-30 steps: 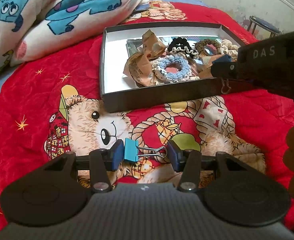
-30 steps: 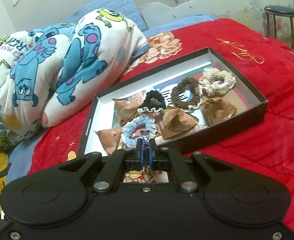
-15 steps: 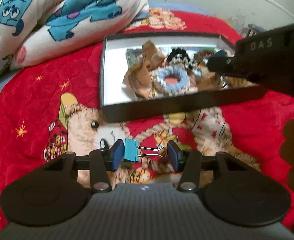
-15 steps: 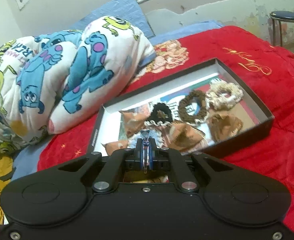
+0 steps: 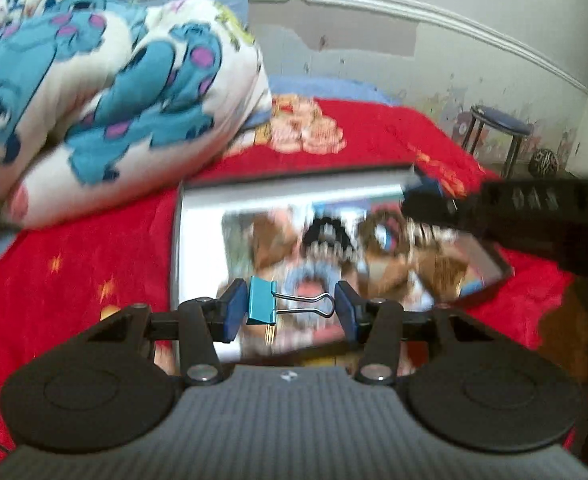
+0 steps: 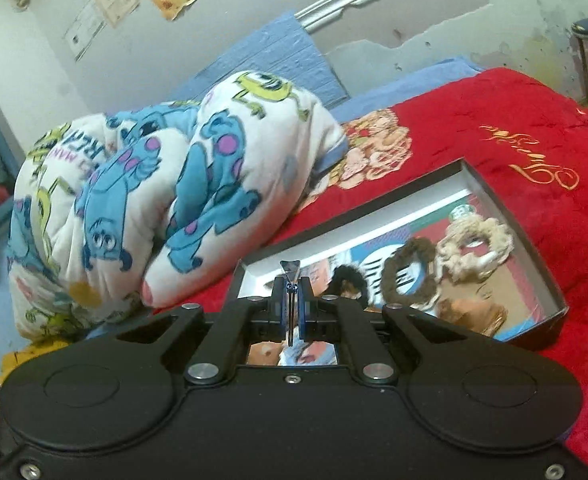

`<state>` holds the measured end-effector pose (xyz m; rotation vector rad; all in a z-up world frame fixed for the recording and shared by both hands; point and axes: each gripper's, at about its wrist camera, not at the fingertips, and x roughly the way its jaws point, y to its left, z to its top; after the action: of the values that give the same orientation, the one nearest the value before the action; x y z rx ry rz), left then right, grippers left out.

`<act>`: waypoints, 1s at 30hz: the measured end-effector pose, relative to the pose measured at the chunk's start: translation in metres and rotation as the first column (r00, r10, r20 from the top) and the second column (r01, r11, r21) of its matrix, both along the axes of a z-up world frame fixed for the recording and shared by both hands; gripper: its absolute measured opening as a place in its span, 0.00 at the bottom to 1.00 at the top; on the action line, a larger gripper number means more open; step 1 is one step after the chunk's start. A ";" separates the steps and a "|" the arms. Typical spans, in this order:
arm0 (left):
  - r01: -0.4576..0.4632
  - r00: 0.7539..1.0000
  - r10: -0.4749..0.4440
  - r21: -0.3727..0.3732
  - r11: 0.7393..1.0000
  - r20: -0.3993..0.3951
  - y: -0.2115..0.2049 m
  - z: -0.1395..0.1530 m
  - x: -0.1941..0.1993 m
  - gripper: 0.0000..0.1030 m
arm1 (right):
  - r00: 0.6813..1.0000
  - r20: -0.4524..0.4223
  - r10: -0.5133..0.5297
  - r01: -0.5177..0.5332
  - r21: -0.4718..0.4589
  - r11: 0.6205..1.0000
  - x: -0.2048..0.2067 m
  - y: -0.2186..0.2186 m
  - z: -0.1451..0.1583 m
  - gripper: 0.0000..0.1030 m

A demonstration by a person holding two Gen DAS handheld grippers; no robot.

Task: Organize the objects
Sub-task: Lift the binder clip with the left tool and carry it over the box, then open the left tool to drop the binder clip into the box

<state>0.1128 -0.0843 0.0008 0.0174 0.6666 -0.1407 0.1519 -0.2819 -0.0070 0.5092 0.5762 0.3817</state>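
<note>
A light blue binder clip (image 5: 262, 306) is clamped lengthwise between the pads of the left gripper (image 5: 290, 310), above the near edge of the open black box (image 6: 549, 284) lying on the red bedspread (image 6: 533, 128). The right gripper (image 6: 292, 310) is closed on a thin metal clip (image 6: 290, 276) held edge-on. Gold script is embroidered on the bedspread beyond the box's far corner but cannot be read; blurred letters are printed on the right gripper's body.

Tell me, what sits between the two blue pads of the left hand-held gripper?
A blue binder clip, lying sideways with its wire handles reaching toward the right pad. The left wrist view shows it, above the blurred box.
</note>
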 end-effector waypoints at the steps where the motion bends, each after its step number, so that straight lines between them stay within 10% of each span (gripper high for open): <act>1: 0.002 1.000 -0.002 -0.007 1.000 0.006 -0.003 0.003 0.009 0.51 | 1.000 -0.004 -0.008 0.008 0.009 1.000 0.003 -0.005 0.000 0.06; 9: 0.059 0.997 -0.058 -0.010 0.998 0.059 -0.045 0.022 0.079 0.51 | 0.998 -0.038 -0.055 0.056 0.034 0.998 0.043 -0.033 0.006 0.06; 19: 0.065 0.996 -0.063 0.028 0.997 -0.067 -0.072 -0.018 0.158 0.51 | 0.978 -0.165 -0.127 0.119 -0.058 0.991 0.125 -0.059 -0.024 0.06; 30: 0.107 0.990 -0.100 0.065 0.992 -0.102 -0.091 -0.051 0.168 0.64 | 0.953 -0.257 -0.162 0.166 -0.007 0.986 0.132 -0.085 -0.064 0.09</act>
<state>0.2804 -0.1756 -0.0499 0.1130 0.7694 -0.2192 0.2835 -0.3674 -0.0707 0.6218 0.7764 0.1616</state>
